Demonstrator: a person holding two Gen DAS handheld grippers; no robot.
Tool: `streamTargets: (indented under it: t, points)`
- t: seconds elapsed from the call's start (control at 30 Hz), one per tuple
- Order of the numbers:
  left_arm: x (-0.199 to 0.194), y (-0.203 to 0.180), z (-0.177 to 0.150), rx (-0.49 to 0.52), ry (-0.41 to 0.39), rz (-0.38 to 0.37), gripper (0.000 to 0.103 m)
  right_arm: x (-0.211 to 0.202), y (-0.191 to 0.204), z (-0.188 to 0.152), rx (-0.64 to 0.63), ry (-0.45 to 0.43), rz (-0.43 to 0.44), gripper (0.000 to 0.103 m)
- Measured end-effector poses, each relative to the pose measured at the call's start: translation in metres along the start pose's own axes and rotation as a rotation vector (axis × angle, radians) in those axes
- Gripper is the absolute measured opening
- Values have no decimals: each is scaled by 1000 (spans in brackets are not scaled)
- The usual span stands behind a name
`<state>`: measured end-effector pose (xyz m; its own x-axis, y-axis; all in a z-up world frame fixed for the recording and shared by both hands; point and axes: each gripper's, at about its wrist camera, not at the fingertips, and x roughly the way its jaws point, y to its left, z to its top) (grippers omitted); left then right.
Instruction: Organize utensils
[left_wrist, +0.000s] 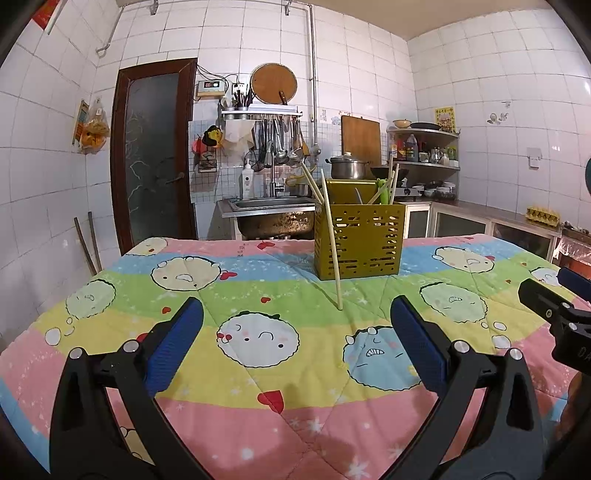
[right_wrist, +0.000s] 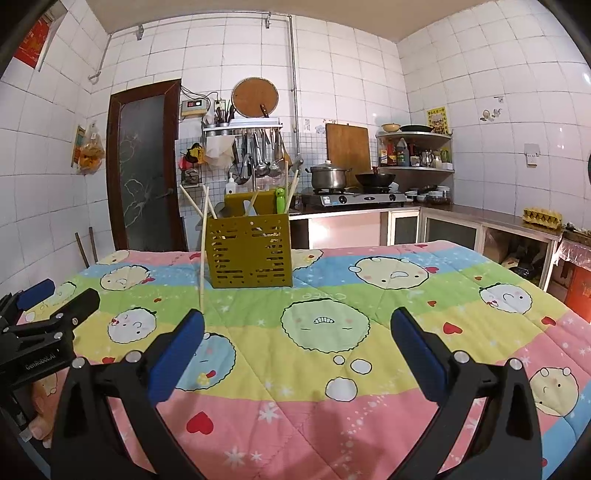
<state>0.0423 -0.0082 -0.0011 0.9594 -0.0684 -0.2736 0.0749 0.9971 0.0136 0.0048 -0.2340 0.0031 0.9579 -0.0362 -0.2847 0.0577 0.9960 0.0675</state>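
The olive-yellow slotted utensil holder (left_wrist: 359, 240) stands upright on the far half of the table, on the blue and green bands of the cartoon-print quilt (left_wrist: 258, 369) that covers it, nearer the far edge than the near one. Several chopsticks, a pale utensil handle and a green-handled utensil (left_wrist: 384, 190) stick up out of its open top. One loose chopstick (left_wrist: 331, 240) is outside the holder: its lower tip rests on the quilt just in front of the holder's left front corner and its upper part leans against the rim there. The quilt surface in front of the holder and to both sides carries nothing else, so the near half of the table lies open up to the edge closest to the cameras; the right side of the table runs near a low counter (right_wrist: 480, 218), and behind the far edge sit a metal sink (left_wrist: 273, 214) and a gas stove with a pot (right_wrist: 328, 177) and a wok. The left gripper (left_wrist: 295, 332) hovers over the near quilt with its blue-padded fingers spread wide, holding and touching nothing. The right gripper (right_wrist: 295, 336) hangs beside it, well short of the holder, its fingers likewise wide apart and empty, the leaning chopstick's tip just beyond its left finger (right_wrist: 177, 354).
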Motion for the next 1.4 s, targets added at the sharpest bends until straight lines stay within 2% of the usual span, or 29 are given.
streamTargets:
  t: [0.33, 1.4]
  points:
    - [-3, 2, -1, -12, -18, 0, 98, 5, 2, -1, -12, 20, -2, 99]
    - [-6, 0, -2, -13, -22, 4, 98, 2, -3, -3, 2, -6, -25, 99]
